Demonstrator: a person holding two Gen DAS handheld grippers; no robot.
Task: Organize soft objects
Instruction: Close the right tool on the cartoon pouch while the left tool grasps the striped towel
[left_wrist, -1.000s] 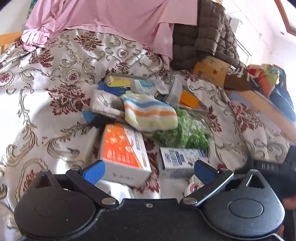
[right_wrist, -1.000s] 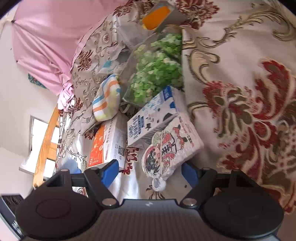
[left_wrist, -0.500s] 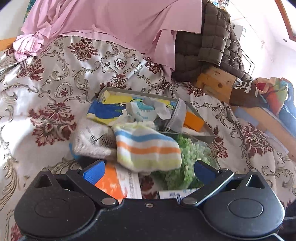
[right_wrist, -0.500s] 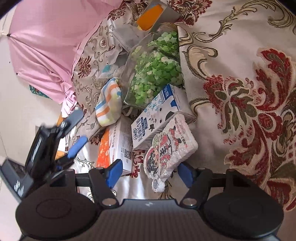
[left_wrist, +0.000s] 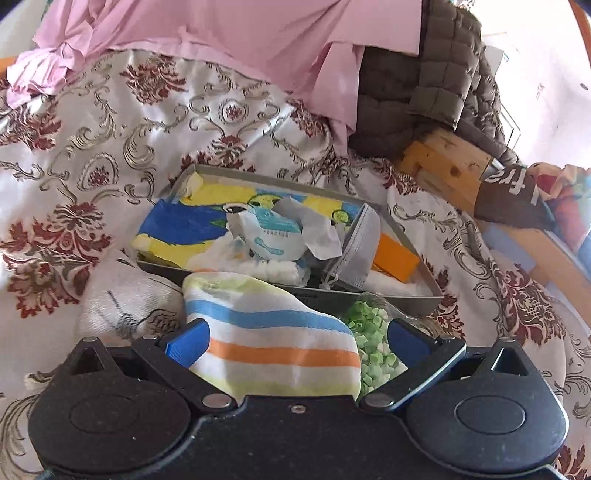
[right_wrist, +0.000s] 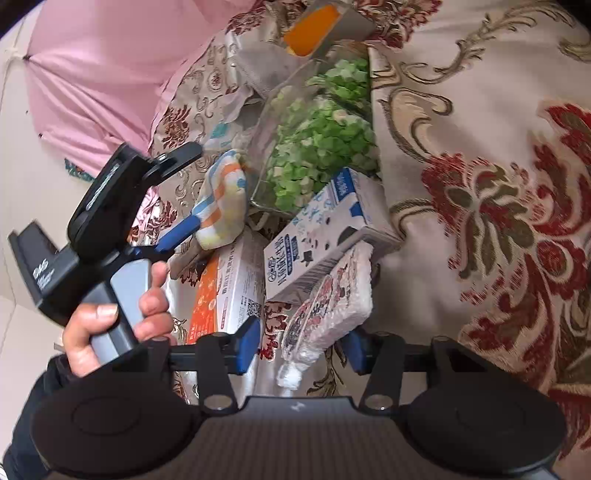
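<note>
My right tool (right_wrist: 299, 345) is closing around the printed tissue pack (right_wrist: 328, 314), which lies on the bed just below the milk carton (right_wrist: 325, 236); its fingers aren't pressing yet. My left tool (left_wrist: 291, 338) stands apart, straddling the striped cloth (left_wrist: 273, 347) so I can pinch it. Just beyond waits the grey tray (left_wrist: 421, 254), where I reckon the soft things belong.

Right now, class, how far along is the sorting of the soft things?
Done: tray already holds packets and a mask. In hand: left gripper straddles the striped cloth; right gripper is closing around the wrapped pack. Left: the pea bag and boxes.
</note>
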